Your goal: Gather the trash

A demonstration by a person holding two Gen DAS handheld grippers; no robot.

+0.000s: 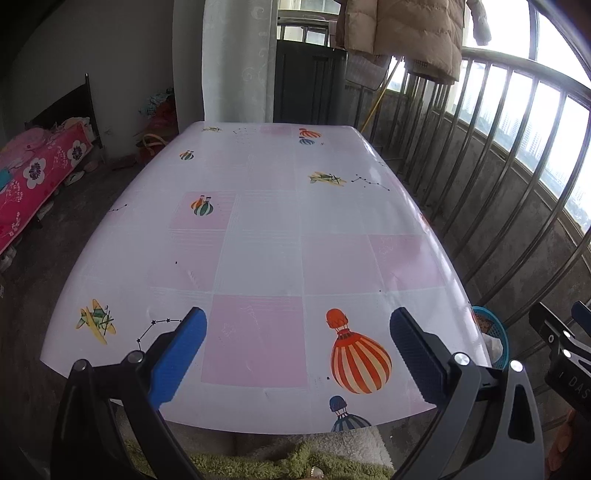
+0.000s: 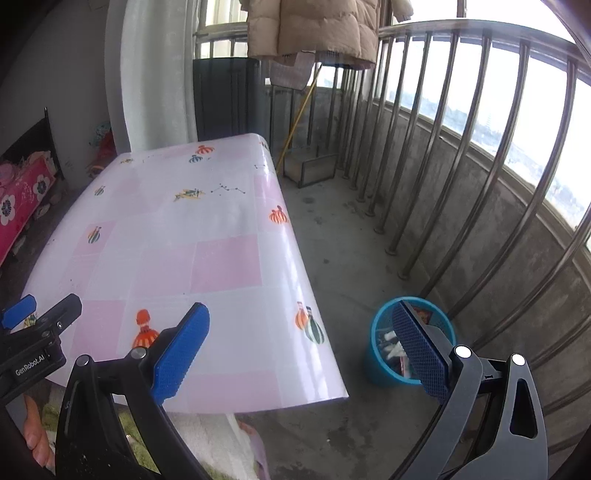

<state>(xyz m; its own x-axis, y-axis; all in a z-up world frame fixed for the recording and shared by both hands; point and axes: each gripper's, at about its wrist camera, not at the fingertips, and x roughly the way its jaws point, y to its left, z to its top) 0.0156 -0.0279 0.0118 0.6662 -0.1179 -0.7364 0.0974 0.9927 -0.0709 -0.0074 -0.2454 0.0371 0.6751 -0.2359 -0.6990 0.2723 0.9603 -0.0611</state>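
The table (image 1: 258,229) wears a glossy pink-and-white checked cover printed with balloons and planes. The left gripper (image 1: 297,354) hangs over its near edge, fingers wide apart and holding nothing; the right gripper (image 2: 301,354) is likewise spread beyond the near right corner. Trash sits in a blue basket (image 2: 380,365) on the concrete floor (image 2: 332,258) off that corner, beside the balcony railing (image 2: 461,147).

- a home's enclosed balcony; steel railing (image 2: 424,155) ran along the windows
- a padded coat (image 2: 314,29) hung drying
- a floral-covered bed (image 1: 33,177) stood nearby
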